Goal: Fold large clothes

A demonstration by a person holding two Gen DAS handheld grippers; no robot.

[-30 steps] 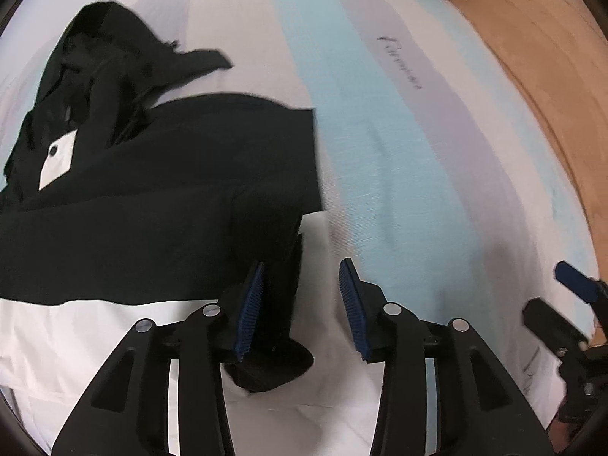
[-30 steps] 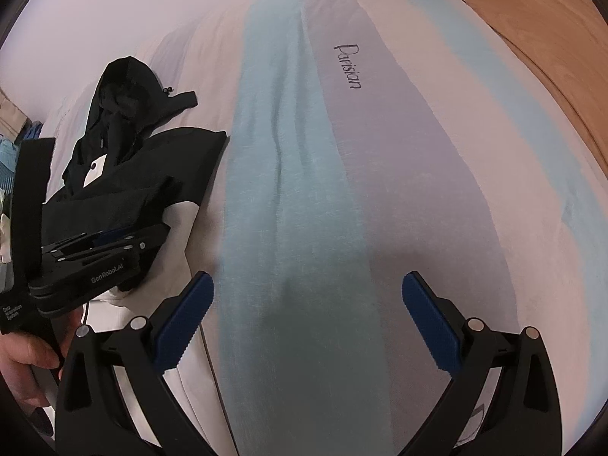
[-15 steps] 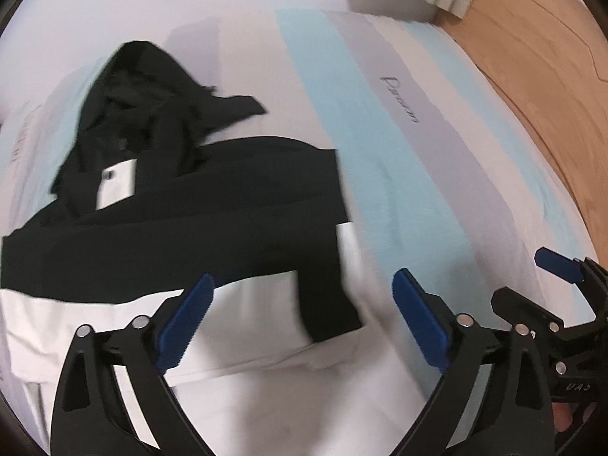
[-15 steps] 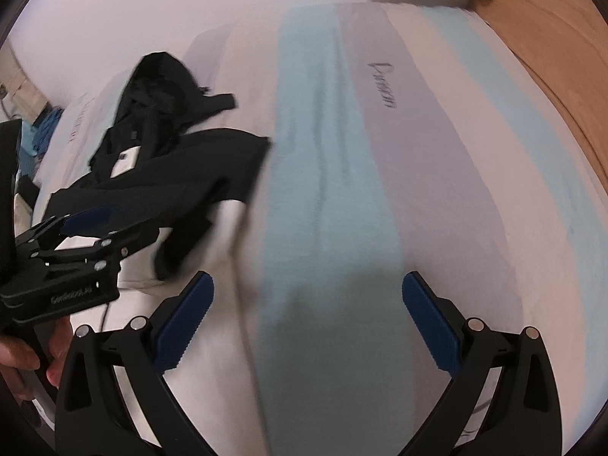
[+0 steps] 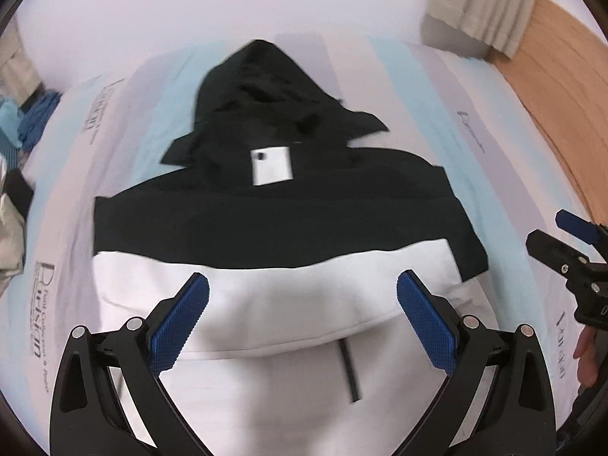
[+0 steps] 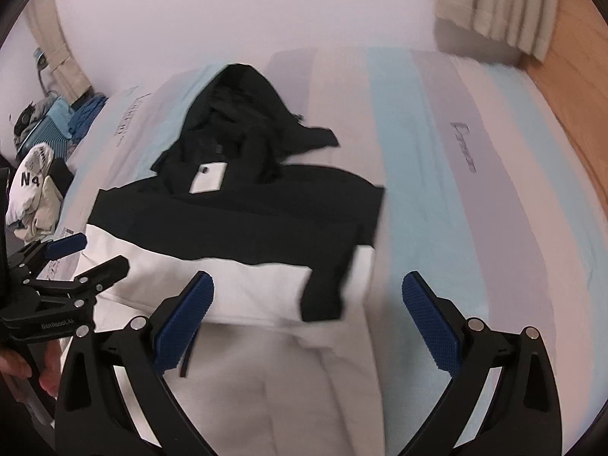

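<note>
Striped bedsheet (image 5: 418, 87), curtain (image 6: 497, 19), wood floor (image 5: 562, 76), clothes pile (image 6: 38, 174).

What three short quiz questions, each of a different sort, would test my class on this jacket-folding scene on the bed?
1. True or false: the left claw is shut on a sleeve of the jacket.
2. Multiple choice: the jacket's hood points A) toward the far wall, B) toward the claws, C) off the bed's right side.
3. Fill in: the jacket is black in its upper part and ____ below.

Key:
1. False: both it and the right claw stand open and empty above the jacket.
2. A
3. white
</note>
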